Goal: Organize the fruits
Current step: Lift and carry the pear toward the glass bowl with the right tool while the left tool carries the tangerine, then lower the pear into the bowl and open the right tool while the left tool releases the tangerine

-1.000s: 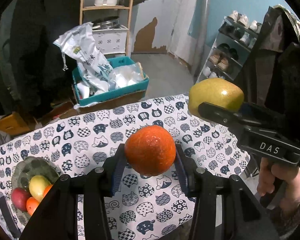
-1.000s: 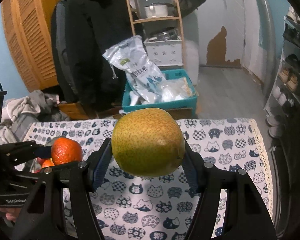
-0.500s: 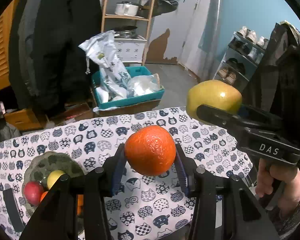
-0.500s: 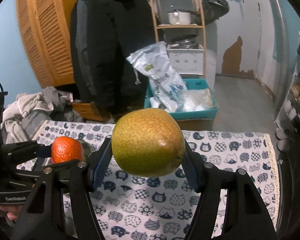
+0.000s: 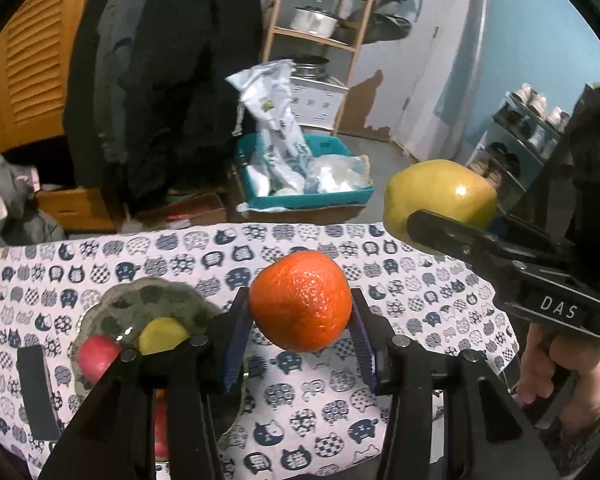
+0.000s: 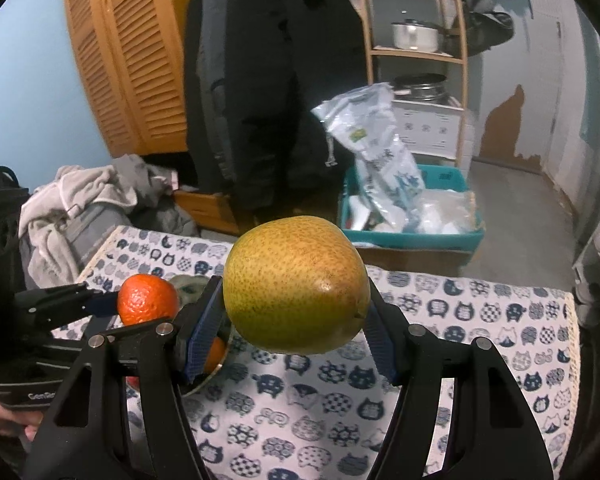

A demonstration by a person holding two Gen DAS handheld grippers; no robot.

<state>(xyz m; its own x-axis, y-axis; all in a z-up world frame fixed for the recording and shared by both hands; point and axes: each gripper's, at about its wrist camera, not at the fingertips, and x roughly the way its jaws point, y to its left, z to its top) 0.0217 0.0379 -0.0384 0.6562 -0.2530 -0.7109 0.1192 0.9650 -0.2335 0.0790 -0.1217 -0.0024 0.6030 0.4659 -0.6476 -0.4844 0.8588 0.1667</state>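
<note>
Cat-printed cloth point(image 5: 308, 412) covers the table, and its far edge runs straight across the left wrist view just behind the fruit, with bare floor beyond. On the right wrist view the cloth's fringed right edge point(image 6: 572, 328) drops off beside a shoe rack, and its left corner ends against a heap of grey and white laundry point(image 6: 71, 216).

Both grippers hang above the cloth, clear of it. The left gripper point(image 5: 300, 320) has its blue pads pressed on either side of an orange point(image 5: 300, 300), which sits between the fingertips over the middle of the table. The right gripper point(image 6: 295, 316) is clamped on a yellow-green pear point(image 6: 295, 284), wider than the orange, so its fingers stand further apart; the person's right hand point(image 5: 556, 364) grips the handle at the table's right side. The pear sits just to the right of the orange and nearer the cloth's far edge, the two well apart.

Left of the orange, a dark green bowl point(image 5: 155, 296) rests on the cloth near its left edge, holding a red apple point(image 5: 95, 356) and a yellow fruit point(image 5: 163, 334), partly hidden by the left gripper's frame. A black strip point(image 5: 33, 392) lies on the cloth left of the bowl.

From the bowl rightward the patterned cloth is open. Behind the table stand a teal crate point(image 5: 308, 196) with bags, a hanging black coat point(image 6: 267, 80) and a wooden shelf point(image 6: 416, 56).
</note>
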